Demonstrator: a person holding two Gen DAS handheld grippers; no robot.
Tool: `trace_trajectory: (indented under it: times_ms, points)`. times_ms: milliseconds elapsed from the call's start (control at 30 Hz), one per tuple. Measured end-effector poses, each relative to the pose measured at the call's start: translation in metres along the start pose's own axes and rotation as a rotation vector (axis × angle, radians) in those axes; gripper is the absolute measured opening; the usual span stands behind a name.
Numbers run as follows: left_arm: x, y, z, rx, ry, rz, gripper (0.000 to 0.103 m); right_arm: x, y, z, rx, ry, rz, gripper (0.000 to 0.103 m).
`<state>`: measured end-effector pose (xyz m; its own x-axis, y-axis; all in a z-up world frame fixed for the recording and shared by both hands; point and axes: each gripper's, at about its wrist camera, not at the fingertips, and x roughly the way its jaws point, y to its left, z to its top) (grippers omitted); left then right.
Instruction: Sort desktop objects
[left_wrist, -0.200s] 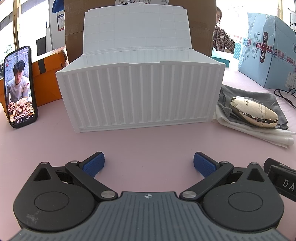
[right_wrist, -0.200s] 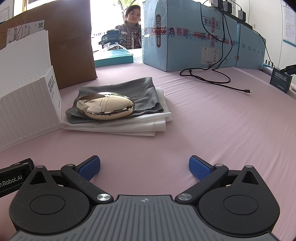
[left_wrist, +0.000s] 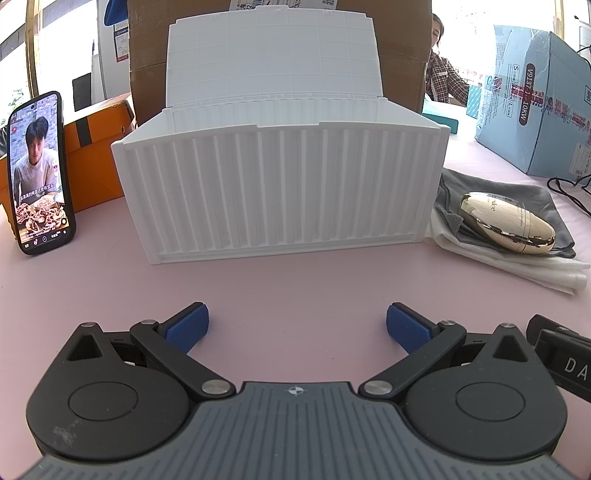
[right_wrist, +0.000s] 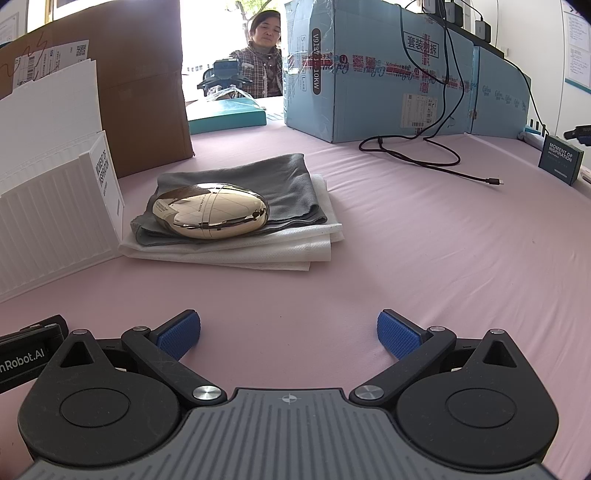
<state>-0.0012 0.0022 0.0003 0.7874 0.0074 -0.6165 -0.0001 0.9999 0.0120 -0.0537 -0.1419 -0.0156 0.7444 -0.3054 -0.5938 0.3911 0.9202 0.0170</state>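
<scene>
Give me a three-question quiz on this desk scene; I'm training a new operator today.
1. True or false: the white storage box has its lid raised.
2. What does the gold oval case rest on? A) bare table B) grey cloth C) the phone
3. Fill in: the left gripper and right gripper are both ____ and hold nothing.

Key: 1 true; 2 B; 3 open.
</scene>
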Motion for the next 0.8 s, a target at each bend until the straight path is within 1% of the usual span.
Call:
trace_trajectory:
  times_ms: [433,800]
  points:
    - [0.0,-0.003,0.001,0.009,0.001,0.008,0.103,0.001,0.005,0.0,-0.027,0.005,-0.022,0.103]
    - [-0.001,-0.002,0.001,0.002,0.0,0.004,0.103,0.001,0.01,0.0,-0.026,0.009,-0.021,0.103]
